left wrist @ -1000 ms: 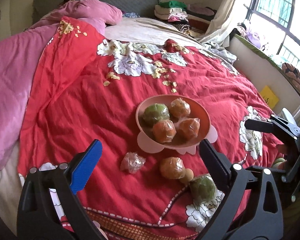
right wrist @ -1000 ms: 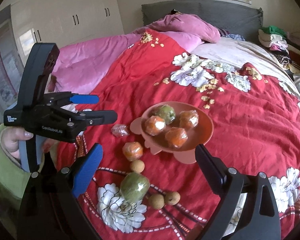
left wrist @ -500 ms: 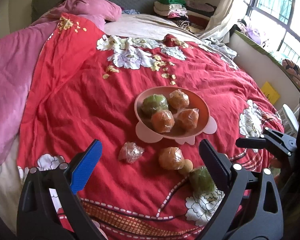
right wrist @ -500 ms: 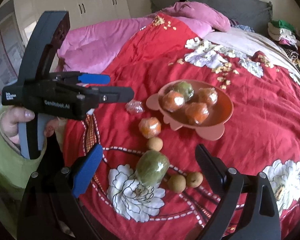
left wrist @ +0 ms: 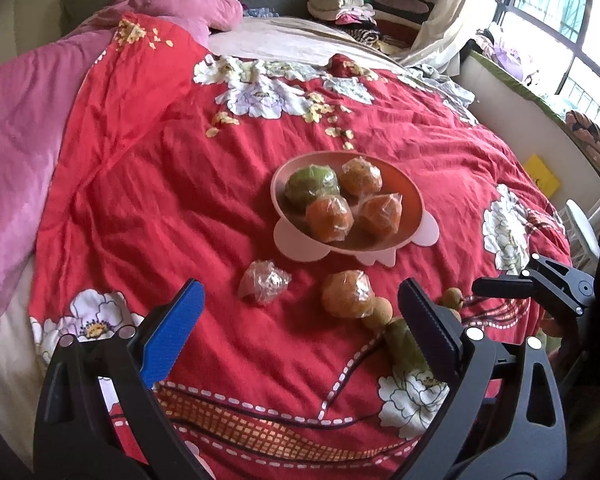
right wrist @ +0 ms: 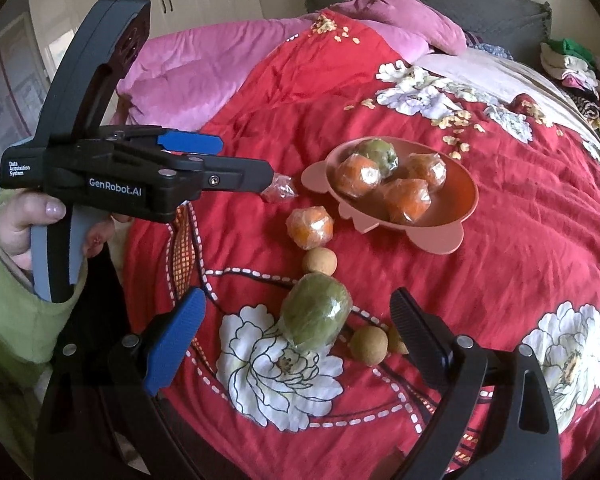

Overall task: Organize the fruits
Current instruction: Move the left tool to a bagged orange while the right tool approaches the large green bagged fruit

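Note:
A pink bowl [left wrist: 414, 200] [right wrist: 466, 188] on the red quilt holds one green and three orange wrapped fruits. In front of it lie a wrapped orange [left wrist: 347, 293] [right wrist: 310, 227], a small clear-wrapped item [left wrist: 264, 282] [right wrist: 279, 189], a wrapped green fruit [right wrist: 315, 317] [left wrist: 400, 344] and three small brown round fruits [right wrist: 319, 261]. My left gripper [left wrist: 298, 322] is open above the quilt, short of the loose orange. My right gripper [right wrist: 298, 322] is open with the green fruit between its fingertips, untouched.
The red floral quilt [left wrist: 160, 184] covers the bed, with a pink duvet [left wrist: 16, 112] on the left. Folded clothes [left wrist: 352, 4] lie at the headboard. A window and sill [left wrist: 540, 40] run along the right. A hand in a green sleeve [right wrist: 4, 280] holds the left gripper.
Both grippers have moved forward and lower toward the loose fruits. The green fruit now sits nearer, between the right gripper's fingers. No fruit has moved.

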